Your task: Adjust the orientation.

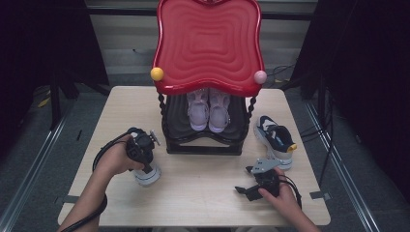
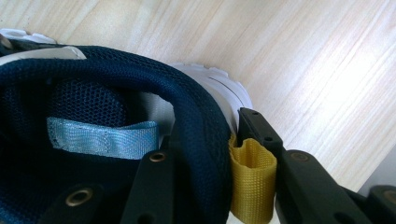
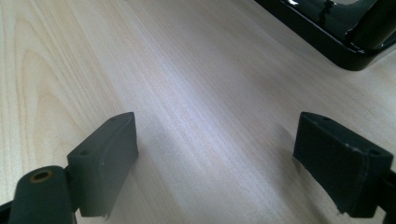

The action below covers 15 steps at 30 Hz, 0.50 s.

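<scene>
Left gripper view: left tongs [image 2: 212,161] pinch navy mesh shoe collar [image 2: 196,116].

navy mesh sneaker [image 2: 196,135] — white sole, yellow heel loop [image 2: 252,182] — on the table's left.

Bright overhead light washes the table [image 1: 203,193]; dark surroundings, soft close-up views, faint shadows.

Setting: recording studio or lab bay. Evidence: pale wood-grain table [image 1: 203,193] standing alone on grey carpet; black curtains [image 1: 29,48] at both sides; loose cables [image 1: 290,72] on the floor behind; metal floor rails [image 1: 34,159]; tape marks at the table edge.
</scene>
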{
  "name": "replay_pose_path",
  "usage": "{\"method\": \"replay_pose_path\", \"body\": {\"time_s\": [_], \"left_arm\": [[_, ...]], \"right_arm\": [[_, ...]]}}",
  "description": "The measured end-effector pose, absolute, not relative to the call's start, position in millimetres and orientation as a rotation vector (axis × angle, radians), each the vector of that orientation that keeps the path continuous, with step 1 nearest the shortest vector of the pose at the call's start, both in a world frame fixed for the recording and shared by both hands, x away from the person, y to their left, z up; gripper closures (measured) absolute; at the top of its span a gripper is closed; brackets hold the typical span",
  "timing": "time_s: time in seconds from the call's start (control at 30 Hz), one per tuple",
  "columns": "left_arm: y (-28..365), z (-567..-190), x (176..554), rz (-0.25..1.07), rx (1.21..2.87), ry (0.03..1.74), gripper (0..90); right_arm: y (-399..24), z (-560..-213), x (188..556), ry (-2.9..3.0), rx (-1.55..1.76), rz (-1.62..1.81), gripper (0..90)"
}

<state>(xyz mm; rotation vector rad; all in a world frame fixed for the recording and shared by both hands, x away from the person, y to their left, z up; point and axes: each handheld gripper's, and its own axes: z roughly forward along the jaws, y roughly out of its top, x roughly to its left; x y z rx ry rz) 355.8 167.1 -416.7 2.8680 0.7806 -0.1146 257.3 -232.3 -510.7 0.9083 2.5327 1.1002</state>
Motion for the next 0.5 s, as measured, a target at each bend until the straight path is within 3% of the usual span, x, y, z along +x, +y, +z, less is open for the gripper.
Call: {"method": "replay_pose_path", "body": {"time_s": [0.5], "left_arm": [[159.0, -416.3, 361.6, -0.164, 2.993, 0.732, 69.5]], "right_arm": [[-232.3, -510.7, 257.3, 2.533, 0.908, 1.100, 13.0]]}}
